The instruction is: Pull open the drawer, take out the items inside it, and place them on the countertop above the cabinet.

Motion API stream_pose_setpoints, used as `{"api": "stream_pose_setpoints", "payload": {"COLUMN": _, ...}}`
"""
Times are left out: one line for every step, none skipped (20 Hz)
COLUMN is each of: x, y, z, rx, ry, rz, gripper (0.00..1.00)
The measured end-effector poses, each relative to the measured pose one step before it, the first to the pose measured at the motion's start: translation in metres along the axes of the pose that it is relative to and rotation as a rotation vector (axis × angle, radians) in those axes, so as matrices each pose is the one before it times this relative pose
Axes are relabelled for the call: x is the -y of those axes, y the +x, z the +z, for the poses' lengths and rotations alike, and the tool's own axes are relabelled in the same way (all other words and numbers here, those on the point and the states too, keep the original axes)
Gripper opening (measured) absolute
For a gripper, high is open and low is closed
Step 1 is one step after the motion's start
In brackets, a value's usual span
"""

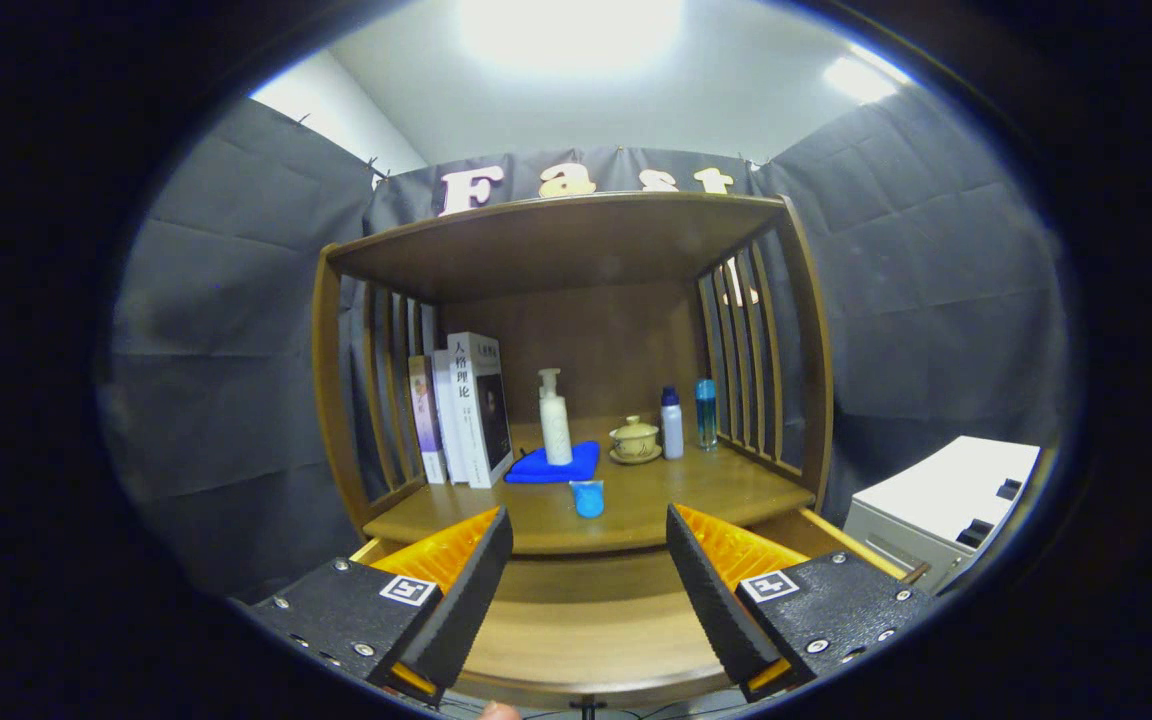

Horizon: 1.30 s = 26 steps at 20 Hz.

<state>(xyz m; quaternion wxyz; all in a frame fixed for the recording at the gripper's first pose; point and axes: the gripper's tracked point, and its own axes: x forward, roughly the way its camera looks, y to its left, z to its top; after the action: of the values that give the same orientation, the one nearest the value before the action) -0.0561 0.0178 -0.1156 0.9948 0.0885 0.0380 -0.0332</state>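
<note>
The wooden cabinet's drawer (pixel 586 630) stands pulled open below me, and its bare wooden floor shows between my fingers. My gripper (pixel 588 516) is open above the drawer, holding nothing. Just ahead of the fingertips, a small blue cup (pixel 587 497) sits near the front edge of the countertop (pixel 696 495). Farther back on the countertop a white pump bottle (pixel 555 418) stands on a folded blue cloth (pixel 551 466). To its right are a lidded tea cup on a saucer (pixel 635 439), a white bottle (pixel 672 424) and a blue bottle (pixel 705 413).
Several upright books (pixel 466 410) lean at the countertop's left, against the slatted side. A wooden shelf top (pixel 556 235) roofs the countertop. A white box-like unit (pixel 946 500) stands to the right of the cabinet.
</note>
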Motion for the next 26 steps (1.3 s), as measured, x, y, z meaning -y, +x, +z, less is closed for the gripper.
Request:
{"api": "stream_pose_setpoints", "payload": {"x": 0.00100, "y": -0.00810, "z": -0.00897, "rx": -0.00429, "ry": -0.00719, "rz": 0.00127, "gripper": 0.95}}
{"api": "stream_pose_setpoints", "payload": {"x": 0.00062, "y": -0.00593, "z": -0.00952, "rx": -0.01226, "ry": -0.01043, "rz": 0.00126, "gripper": 0.95}}
{"api": "stream_pose_setpoints", "payload": {"x": -0.00025, "y": -0.00598, "z": -0.01150, "rx": -0.01267, "ry": -0.01049, "rz": 0.00329, "gripper": 0.95}}
{"api": "stream_pose_setpoints", "payload": {"x": -0.00194, "y": -0.00461, "z": -0.01213, "rx": -0.01484, "ry": -0.00628, "rz": 0.00927, "gripper": 0.95}}
{"api": "stream_pose_setpoints", "payload": {"x": -0.00327, "y": -0.00359, "z": -0.01145, "rx": -0.01310, "ry": -0.00232, "rz": 0.01343, "gripper": 0.95}}
{"api": "stream_pose_setpoints", "payload": {"x": -0.00026, "y": -0.00201, "z": -0.01087, "rx": -0.01574, "ry": -0.00577, "rz": 0.00749, "gripper": 0.95}}
{"api": "stream_pose_setpoints", "payload": {"x": 0.00266, "y": -0.00170, "z": -0.01080, "rx": -0.01487, "ry": -0.00716, "rz": -0.01006, "gripper": 0.95}}
{"api": "stream_pose_setpoints", "payload": {"x": 0.00251, "y": -0.00074, "z": -0.01008, "rx": -0.01667, "ry": -0.00218, "rz": -0.00833, "gripper": 0.95}}
{"api": "stream_pose_setpoints", "payload": {"x": -0.00126, "y": -0.00026, "z": -0.01116, "rx": -0.01990, "ry": -0.00067, "rz": 0.00101, "gripper": 0.95}}
{"api": "stream_pose_setpoints", "payload": {"x": -0.00216, "y": -0.00292, "z": 0.00437, "rx": 0.03734, "ry": -0.02360, "rz": 0.00251, "gripper": 0.95}}
{"api": "stream_pose_setpoints", "payload": {"x": 0.00135, "y": 0.00295, "z": -0.00065, "rx": 0.00201, "ry": -0.01385, "rz": -0.00321, "gripper": 0.96}}
{"api": "stream_pose_setpoints", "payload": {"x": -0.00122, "y": -0.00100, "z": -0.00178, "rx": -0.00089, "ry": -0.00125, "rz": -0.00101, "gripper": 0.95}}
{"api": "stream_pose_setpoints", "payload": {"x": 0.00128, "y": -0.00071, "z": 0.00005, "rx": 0.00998, "ry": 0.01132, "rz": -0.00773, "gripper": 0.96}}
{"api": "stream_pose_setpoints", "payload": {"x": -0.00090, "y": -0.00355, "z": -0.00016, "rx": 0.00553, "ry": 0.01578, "rz": -0.00305, "gripper": 0.95}}
{"api": "stream_pose_setpoints", "payload": {"x": 0.00124, "y": -0.00382, "z": 0.00151, "rx": 0.00618, "ry": 0.00124, "rz": -0.00553, "gripper": 0.95}}
{"api": "stream_pose_setpoints", "payload": {"x": 0.00166, "y": -0.00562, "z": -0.00026, "rx": 0.00221, "ry": -0.01147, "rz": -0.00292, "gripper": 0.95}}
{"api": "stream_pose_setpoints", "payload": {"x": 0.00116, "y": -0.00509, "z": -0.00155, "rx": 0.00053, "ry": -0.01594, "rz": -0.00150, "gripper": 0.95}}
{"api": "stream_pose_setpoints", "payload": {"x": 0.00112, "y": -0.00452, "z": -0.00712, "rx": -0.02028, "ry": -0.00918, "rz": -0.00186, "gripper": 0.95}}
{"api": "stream_pose_setpoints", "payload": {"x": -0.00099, "y": -0.00308, "z": -0.00750, "rx": -0.01701, "ry": 0.00017, "rz": 0.00191, "gripper": 0.95}}
{"api": "stream_pose_setpoints", "payload": {"x": 0.00048, "y": -0.00277, "z": -0.00615, "rx": -0.01103, "ry": -0.00113, "rz": 0.00093, "gripper": 0.95}}
{"api": "stream_pose_setpoints", "payload": {"x": 0.00150, "y": 0.00173, "z": -0.00244, "rx": -0.00229, "ry": -0.00312, "rz": -0.00407, "gripper": 0.95}}
{"api": "stream_pose_setpoints", "payload": {"x": 0.00107, "y": 0.00186, "z": -0.00148, "rx": -0.00267, "ry": -0.00322, "rz": 0.00040, "gripper": 0.95}}
{"api": "stream_pose_setpoints", "payload": {"x": 0.00073, "y": 0.00348, "z": 0.00008, "rx": 0.00126, "ry": -0.00271, "rz": -0.00375, "gripper": 0.95}}
{"api": "stream_pose_setpoints", "payload": {"x": 0.00147, "y": 0.00181, "z": -0.00207, "rx": -0.01203, "ry": -0.00354, "rz": -0.00250, "gripper": 0.95}}
{"api": "stream_pose_setpoints", "payload": {"x": -0.00037, "y": 0.00113, "z": 0.00324, "rx": 0.02048, "ry": 0.00307, "rz": -0.00040, "gripper": 0.95}}
{"api": "stream_pose_setpoints", "payload": {"x": -0.00040, "y": -0.00010, "z": -0.00261, "rx": -0.00612, "ry": 0.00281, "rz": 0.00035, "gripper": 0.95}}
